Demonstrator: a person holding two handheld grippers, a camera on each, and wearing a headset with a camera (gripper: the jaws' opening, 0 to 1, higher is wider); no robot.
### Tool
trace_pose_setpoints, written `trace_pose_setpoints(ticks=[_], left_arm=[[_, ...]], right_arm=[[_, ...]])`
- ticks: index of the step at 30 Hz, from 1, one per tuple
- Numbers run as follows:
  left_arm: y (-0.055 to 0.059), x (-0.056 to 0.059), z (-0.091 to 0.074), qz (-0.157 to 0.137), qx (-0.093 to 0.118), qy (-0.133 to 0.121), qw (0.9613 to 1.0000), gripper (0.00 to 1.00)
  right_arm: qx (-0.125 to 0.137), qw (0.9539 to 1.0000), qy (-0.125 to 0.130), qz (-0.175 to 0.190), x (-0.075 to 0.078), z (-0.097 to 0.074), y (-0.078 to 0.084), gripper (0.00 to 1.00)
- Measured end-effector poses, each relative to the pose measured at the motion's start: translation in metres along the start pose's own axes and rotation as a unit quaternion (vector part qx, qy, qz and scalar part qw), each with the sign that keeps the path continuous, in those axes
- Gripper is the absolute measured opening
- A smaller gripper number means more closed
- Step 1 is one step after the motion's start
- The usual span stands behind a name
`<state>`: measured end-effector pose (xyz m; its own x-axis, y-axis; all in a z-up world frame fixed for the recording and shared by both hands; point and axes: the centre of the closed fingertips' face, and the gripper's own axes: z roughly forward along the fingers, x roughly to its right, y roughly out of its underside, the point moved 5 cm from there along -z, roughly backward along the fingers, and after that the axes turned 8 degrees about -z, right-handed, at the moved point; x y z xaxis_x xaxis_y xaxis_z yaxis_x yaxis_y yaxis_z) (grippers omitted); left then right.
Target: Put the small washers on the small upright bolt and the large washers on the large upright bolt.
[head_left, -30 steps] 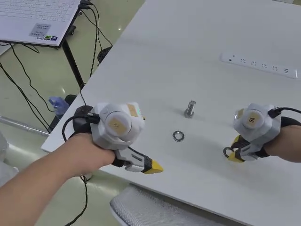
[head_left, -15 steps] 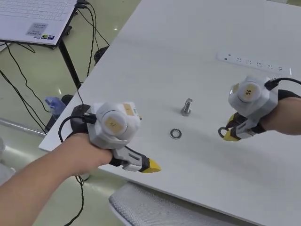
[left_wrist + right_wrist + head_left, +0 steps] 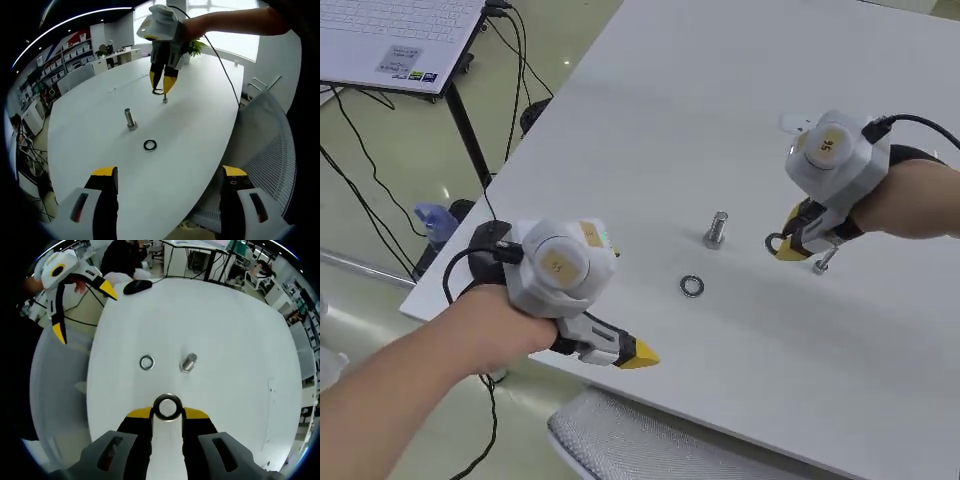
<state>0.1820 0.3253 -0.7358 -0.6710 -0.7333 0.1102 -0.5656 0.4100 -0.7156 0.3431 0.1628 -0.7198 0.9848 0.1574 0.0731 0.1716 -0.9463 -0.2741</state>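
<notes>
A large upright bolt (image 3: pixel 716 230) stands mid-table, with a loose washer (image 3: pixel 692 286) lying flat just in front of it. My right gripper (image 3: pixel 782 246) hovers right of that bolt, shut on another washer (image 3: pixel 167 407) held edge-on at its yellow tips. A small upright bolt (image 3: pixel 823 262) stands just beside it. The right gripper view looks down on the large bolt (image 3: pixel 188 361) and the loose washer (image 3: pixel 147 362). My left gripper (image 3: pixel 630 350) waits at the table's near edge; its jaws stand open (image 3: pixel 169 175) around nothing, facing the large bolt (image 3: pixel 130 119) and the small bolt (image 3: pixel 164 98).
A white power strip (image 3: pixel 790 122) lies at the back, partly behind the right gripper. A laptop (image 3: pixel 390 40) sits on a stand to the left, with cables hanging to the floor. A mesh chair (image 3: pixel 620 440) is below the table's near edge.
My right gripper, still shut on its washer, has moved from the near right of the table up and back toward the bolts. The small bolt now shows beside it. The left gripper stays put.
</notes>
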Motion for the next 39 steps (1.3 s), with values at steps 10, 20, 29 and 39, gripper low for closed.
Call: trace_pose_setpoints(ticks=[10, 20, 29, 39], left_arm=[[0.000, -0.006, 0.001, -0.001, -0.001, 0.001, 1.0000, 0.83], [0.000, -0.009, 0.004, -0.002, -0.004, 0.005, 1.0000, 0.83], [0.000, -0.014, 0.004, -0.002, -0.005, 0.004, 1.0000, 0.82], [0.003, -0.019, 0.004, -0.006, -0.008, 0.005, 0.9999, 0.80]], right_arm=[[0.000, 0.9999, 0.000, -0.013, 0.017, 0.006, -0.015, 0.22], [0.009, 0.9998, -0.001, -0.018, 0.044, 0.015, -0.034, 0.22], [0.003, 0.9996, -0.010, -0.025, 0.051, 0.035, -0.043, 0.22], [-0.002, 0.9994, -0.016, -0.031, 0.057, 0.050, -0.052, 0.22]])
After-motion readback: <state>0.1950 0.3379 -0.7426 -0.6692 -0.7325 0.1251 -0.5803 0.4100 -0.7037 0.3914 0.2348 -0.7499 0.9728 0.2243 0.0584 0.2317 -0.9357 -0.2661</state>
